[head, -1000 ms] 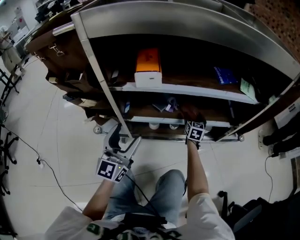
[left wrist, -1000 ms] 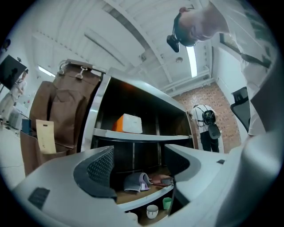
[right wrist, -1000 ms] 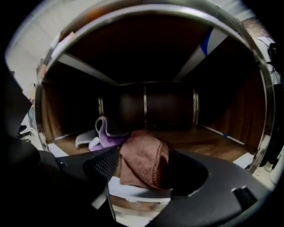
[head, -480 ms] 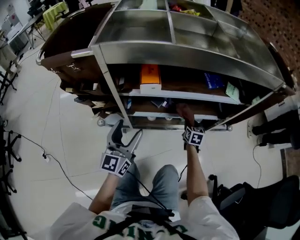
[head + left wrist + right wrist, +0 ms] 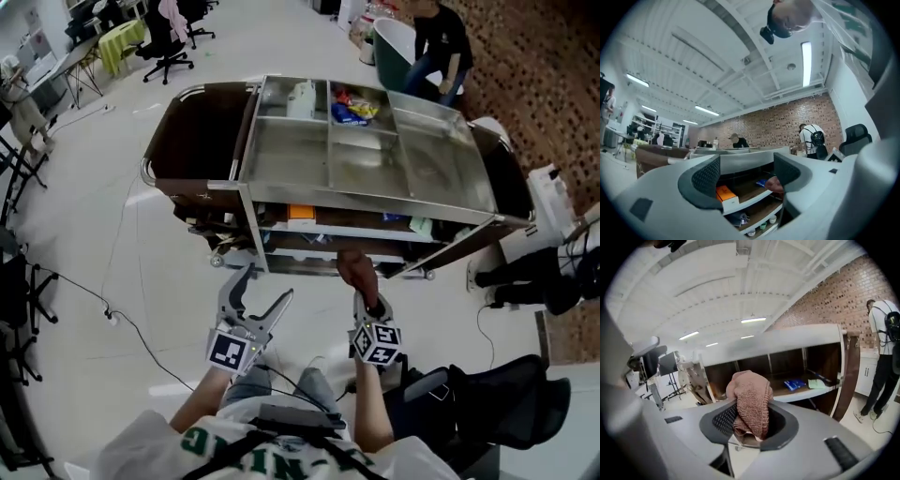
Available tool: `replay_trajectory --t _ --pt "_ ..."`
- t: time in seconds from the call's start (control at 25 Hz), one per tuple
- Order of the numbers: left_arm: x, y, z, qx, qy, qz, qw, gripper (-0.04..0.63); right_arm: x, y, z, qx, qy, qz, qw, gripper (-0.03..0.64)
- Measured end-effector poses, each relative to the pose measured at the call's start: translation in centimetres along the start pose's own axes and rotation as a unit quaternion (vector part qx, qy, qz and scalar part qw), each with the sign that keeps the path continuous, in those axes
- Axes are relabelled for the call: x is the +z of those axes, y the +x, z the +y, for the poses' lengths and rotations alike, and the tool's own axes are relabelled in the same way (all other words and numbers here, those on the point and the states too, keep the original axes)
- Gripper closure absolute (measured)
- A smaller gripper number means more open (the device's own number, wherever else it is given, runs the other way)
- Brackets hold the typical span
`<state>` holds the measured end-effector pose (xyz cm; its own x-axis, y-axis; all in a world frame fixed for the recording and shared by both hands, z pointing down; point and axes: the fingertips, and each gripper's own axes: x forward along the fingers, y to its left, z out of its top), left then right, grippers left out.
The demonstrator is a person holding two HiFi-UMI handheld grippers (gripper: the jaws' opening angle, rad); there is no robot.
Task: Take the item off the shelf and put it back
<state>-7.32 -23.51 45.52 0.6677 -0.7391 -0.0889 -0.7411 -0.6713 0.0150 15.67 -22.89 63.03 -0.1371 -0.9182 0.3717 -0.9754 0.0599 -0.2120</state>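
Observation:
A reddish-brown knitted cloth [image 5: 751, 399] is pinched between the jaws of my right gripper [image 5: 749, 430], which is shut on it. In the head view the cloth [image 5: 356, 269] hangs in front of the metal shelf cart [image 5: 370, 199], outside the lower shelves, with the right gripper [image 5: 363, 298] just below it. My left gripper [image 5: 266, 286] stands open and empty to the left, in front of the cart. In the left gripper view the left gripper [image 5: 746, 172] has its jaws wide apart, and the cloth [image 5: 774, 184] shows beyond them.
An orange and white box [image 5: 301, 214] and a blue packet [image 5: 394, 218] lie on the cart's middle shelf. A person [image 5: 439, 39] stands behind the cart, another [image 5: 882, 357] at the right. Office chairs [image 5: 169, 42] stand far left. A cable [image 5: 103, 314] crosses the floor. A black bag [image 5: 487, 403] lies at the right.
My right gripper has shut on the cloth and drawn it out of the lower shelf toward me. The head view has pulled back and now takes in the whole cart top.

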Motion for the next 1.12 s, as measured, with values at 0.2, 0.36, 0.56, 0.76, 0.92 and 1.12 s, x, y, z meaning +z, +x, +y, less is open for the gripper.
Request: replay_trajectory --t 0.2,0.36,0.56,0.76,0.92,1.12 --pt "5.7 -1.2 0.2 0.007 0.016 -0.031 0.9994 0.262 9.7 -7.4 4.6 0.015 -0.001 -0.079 0.997 0.495" --pt "6.9 -2.4 0.4 0.020 0.046 -0.053 0.9973 0.262 14.3 -11.3 6.0 0.025 -0.019 -0.119 0.992 0.495" --pt "7.4 -2.5 -0.3 0.014 0.006 -0.054 0.9984 0.264 16.2 -14.1 5.8 0.028 -0.012 -0.151 0.988 0.495" --pt "7.7 -1.9 -0.3 0.012 0.007 -0.048 0.9988 0.267 17.4 -15.0 5.6 0.030 -0.021 -0.170 0.985 0.495" --pt "7.6 -1.9 0.7 0.024 0.030 -0.068 0.9970 0.267 17.0 -14.8 5.1 0.028 -0.020 -0.168 0.985 0.494" --pt "7.6 -1.4 1.1 0.034 0.033 -0.066 0.9967 0.267 16.3 -14.4 4.3 0.027 -0.014 -0.160 0.987 0.494"
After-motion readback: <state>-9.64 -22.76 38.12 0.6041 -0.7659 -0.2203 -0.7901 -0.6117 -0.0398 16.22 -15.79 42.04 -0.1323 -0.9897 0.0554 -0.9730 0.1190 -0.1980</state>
